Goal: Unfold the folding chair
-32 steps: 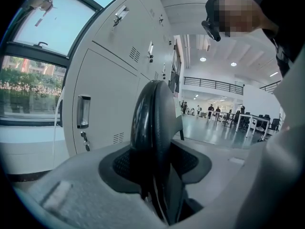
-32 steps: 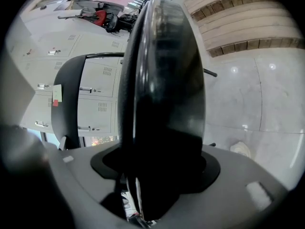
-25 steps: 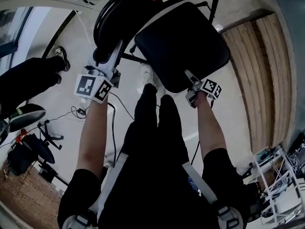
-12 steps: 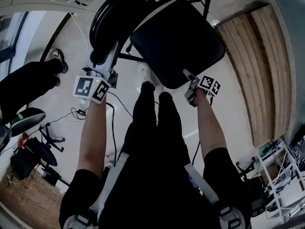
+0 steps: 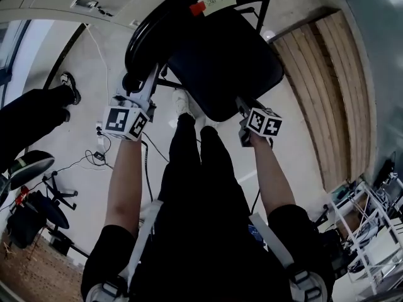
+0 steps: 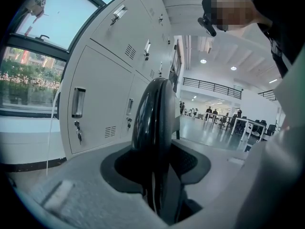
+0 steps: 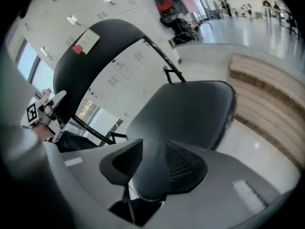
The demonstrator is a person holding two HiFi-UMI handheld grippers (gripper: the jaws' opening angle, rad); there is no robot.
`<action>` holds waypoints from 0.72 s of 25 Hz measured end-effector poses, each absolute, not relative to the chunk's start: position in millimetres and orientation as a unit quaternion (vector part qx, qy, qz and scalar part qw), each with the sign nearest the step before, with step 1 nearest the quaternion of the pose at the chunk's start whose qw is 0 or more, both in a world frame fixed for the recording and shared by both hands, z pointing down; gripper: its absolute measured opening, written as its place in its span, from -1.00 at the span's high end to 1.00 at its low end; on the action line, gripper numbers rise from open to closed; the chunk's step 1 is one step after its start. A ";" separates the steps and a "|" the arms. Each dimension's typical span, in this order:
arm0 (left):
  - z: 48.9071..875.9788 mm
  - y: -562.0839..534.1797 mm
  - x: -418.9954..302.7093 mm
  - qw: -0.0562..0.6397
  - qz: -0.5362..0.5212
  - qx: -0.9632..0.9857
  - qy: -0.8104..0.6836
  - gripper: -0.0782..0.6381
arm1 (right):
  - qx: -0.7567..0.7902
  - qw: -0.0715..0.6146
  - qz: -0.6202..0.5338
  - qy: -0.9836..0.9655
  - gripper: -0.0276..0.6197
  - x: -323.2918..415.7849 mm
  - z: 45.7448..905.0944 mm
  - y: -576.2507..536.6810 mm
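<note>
While left tongs (image 5: 151, 74) pinch the backrest (image 5: 143, 27) rim, right tongs (image 5: 242, 104) just closed on the seat's (image 5: 220, 61) front edge; open floor (image 5: 82, 80) around, frame (image 7: 162, 58) mostly hidden.

The pale grey floor (image 5: 302, 137) carries my white shoes (image 5: 182, 102), directly below the folding chair (image 5: 220, 61), with thin black cables (image 5: 146, 168) trailing on my left. A slatted wooden platform (image 5: 327, 87) lies along my right. A white wire rack (image 5: 368, 231) stands near its end.

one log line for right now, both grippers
left gripper shut on backrest | right gripper fingers just been closing, shut on seat front edge
</note>
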State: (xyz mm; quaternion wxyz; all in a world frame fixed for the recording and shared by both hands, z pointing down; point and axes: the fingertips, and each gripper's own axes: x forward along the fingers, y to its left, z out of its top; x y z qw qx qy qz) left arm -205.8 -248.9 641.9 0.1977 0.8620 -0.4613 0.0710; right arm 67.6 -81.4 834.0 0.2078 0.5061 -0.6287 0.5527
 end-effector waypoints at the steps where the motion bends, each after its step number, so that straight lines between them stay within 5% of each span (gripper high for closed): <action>1: 641.6 -249.0 -205.2 0.196 0.070 0.863 -0.461 0.31 | 0.494 0.220 0.538 -0.646 0.48 53.4 832.6 -93.1; 10: 643.8 -251.5 -206.1 0.201 0.070 0.867 -0.451 0.31 | 0.413 0.433 0.464 -0.653 0.64 -7.2 893.3 -95.1; 18: 664.2 -272.5 -222.3 0.216 0.069 0.868 -0.441 0.30 | 0.376 0.516 0.436 -0.634 0.83 -7.7 933.4 -75.9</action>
